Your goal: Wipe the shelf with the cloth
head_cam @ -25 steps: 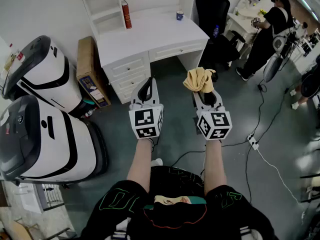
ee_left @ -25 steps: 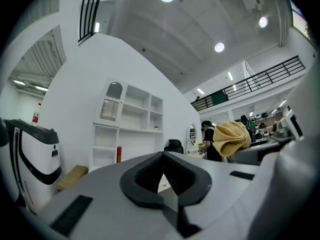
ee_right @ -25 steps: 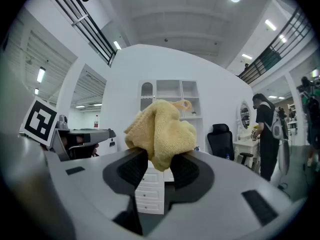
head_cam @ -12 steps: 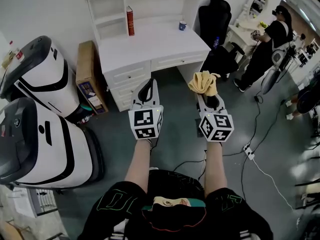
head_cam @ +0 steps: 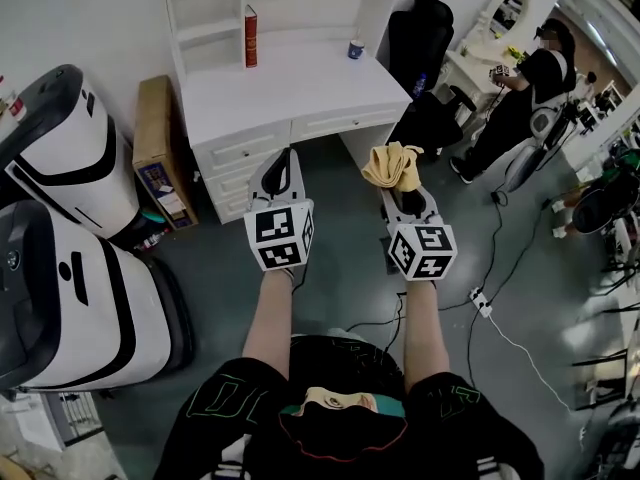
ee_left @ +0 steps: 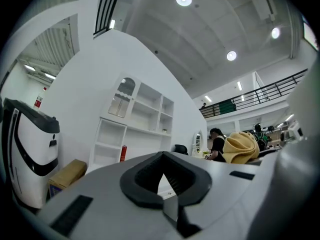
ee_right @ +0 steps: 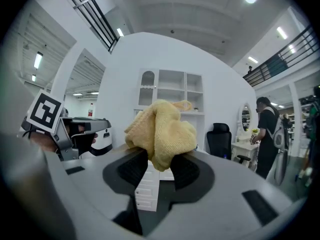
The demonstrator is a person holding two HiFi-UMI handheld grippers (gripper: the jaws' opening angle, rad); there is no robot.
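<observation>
The right gripper clamps a bunched yellow cloth beside the left gripper, its jaws closed on nothing, off the front edge of the white shelf desk.

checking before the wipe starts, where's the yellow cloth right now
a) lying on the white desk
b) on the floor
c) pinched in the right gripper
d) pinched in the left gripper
C: the right gripper has its jaws shut on the yellow cloth, which bunches up above them. The left gripper holds nothing, and both are held above the floor, short of the white desk.
</observation>
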